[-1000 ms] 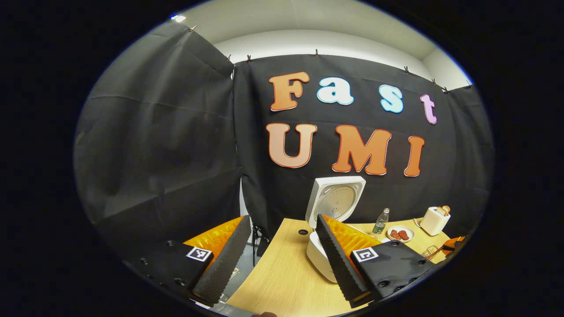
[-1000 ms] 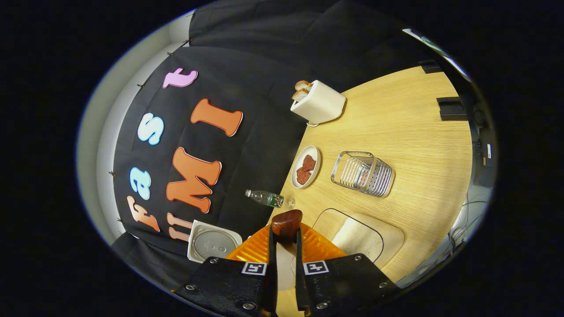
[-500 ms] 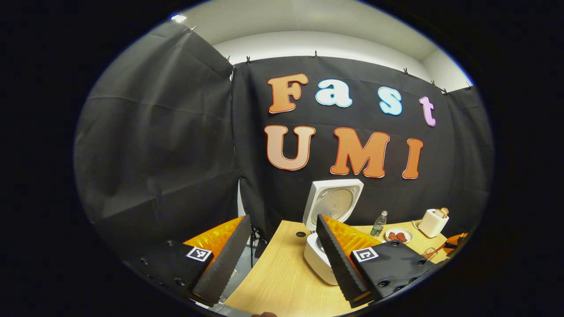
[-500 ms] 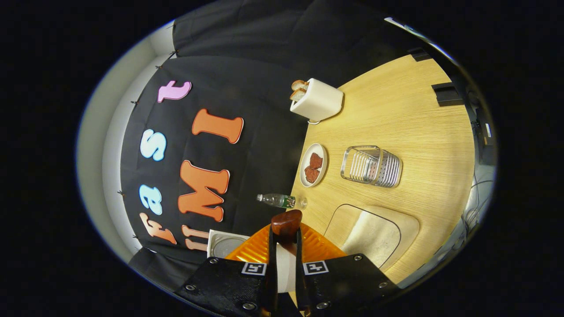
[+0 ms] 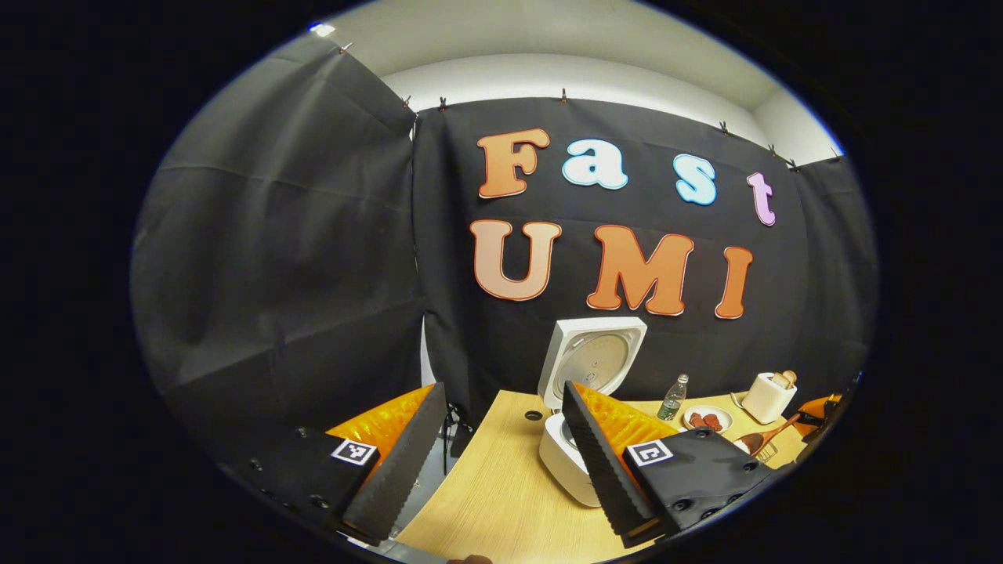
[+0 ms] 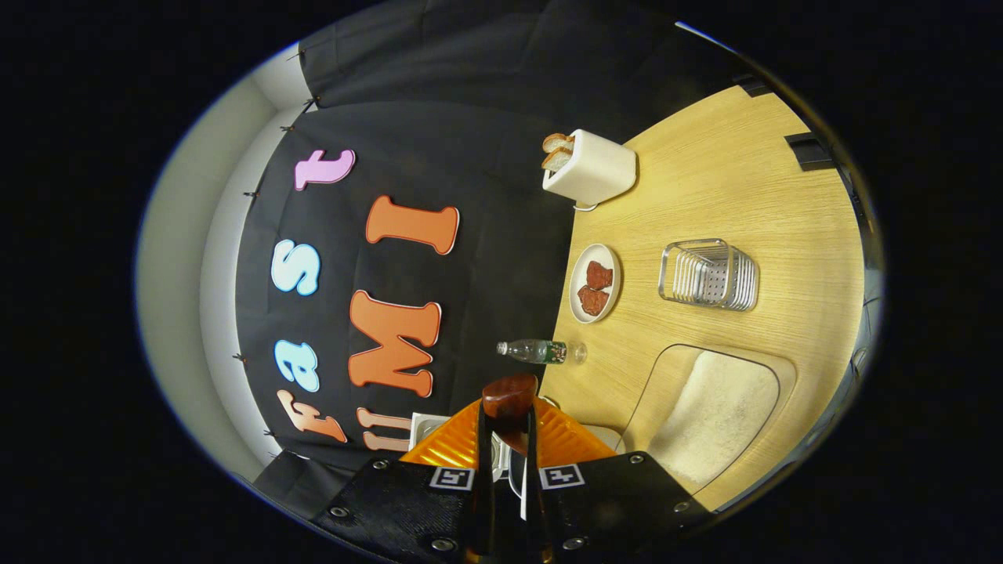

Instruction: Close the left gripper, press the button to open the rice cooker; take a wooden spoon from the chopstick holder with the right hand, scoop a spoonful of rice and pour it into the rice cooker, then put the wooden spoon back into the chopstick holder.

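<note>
My right gripper is pinching the dark wooden spoon; my left gripper is hanging spread beside the white rice cooker, its lid standing open.

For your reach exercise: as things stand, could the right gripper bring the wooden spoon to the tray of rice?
Probably yes. The right gripper is shut on the wooden spoon, and the tray of rice lies open on the table just beside it, nothing standing between them.
</note>
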The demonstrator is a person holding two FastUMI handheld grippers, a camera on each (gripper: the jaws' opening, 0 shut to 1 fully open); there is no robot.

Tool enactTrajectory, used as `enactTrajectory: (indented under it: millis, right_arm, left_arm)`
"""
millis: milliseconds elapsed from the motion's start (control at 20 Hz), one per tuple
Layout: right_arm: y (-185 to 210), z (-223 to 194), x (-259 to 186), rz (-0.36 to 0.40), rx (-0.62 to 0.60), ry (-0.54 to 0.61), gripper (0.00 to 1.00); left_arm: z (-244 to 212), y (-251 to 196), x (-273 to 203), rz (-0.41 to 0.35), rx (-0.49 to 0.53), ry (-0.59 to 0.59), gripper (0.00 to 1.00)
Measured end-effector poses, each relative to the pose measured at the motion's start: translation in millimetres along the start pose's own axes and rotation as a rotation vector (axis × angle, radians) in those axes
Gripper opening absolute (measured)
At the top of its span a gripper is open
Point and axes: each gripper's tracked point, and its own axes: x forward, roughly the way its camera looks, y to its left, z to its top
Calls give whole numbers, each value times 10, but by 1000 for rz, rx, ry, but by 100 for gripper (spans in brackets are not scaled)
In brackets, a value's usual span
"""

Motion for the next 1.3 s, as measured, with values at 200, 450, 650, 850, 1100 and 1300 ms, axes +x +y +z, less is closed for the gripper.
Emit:
enactTrajectory:
  millis: [200,450,650,850,1100,1300]
  right_arm:
    - [236,-126,138,20,10,17,16]
    - [575,-376,386,53,14,40,16]
    - [846,-614,697,75,-11,63,16]
    - [979,-899,1073,71,-54,101,16]
    - [1087,-1184,1502,52,-183,125,16]
    - [1202,-1330,1740,52,-283,129,16]
  left_arm:
    - [-84,20,61,-8,-7,20,100]
    - [-161,33,162,-25,-21,36,100]
    - [-129,58,256,-30,-15,33,100]
    - [-137,66,353,-29,-25,38,100]
    - [-189,126,474,-13,-23,55,100]
    - [-269,180,545,5,-21,72,100]
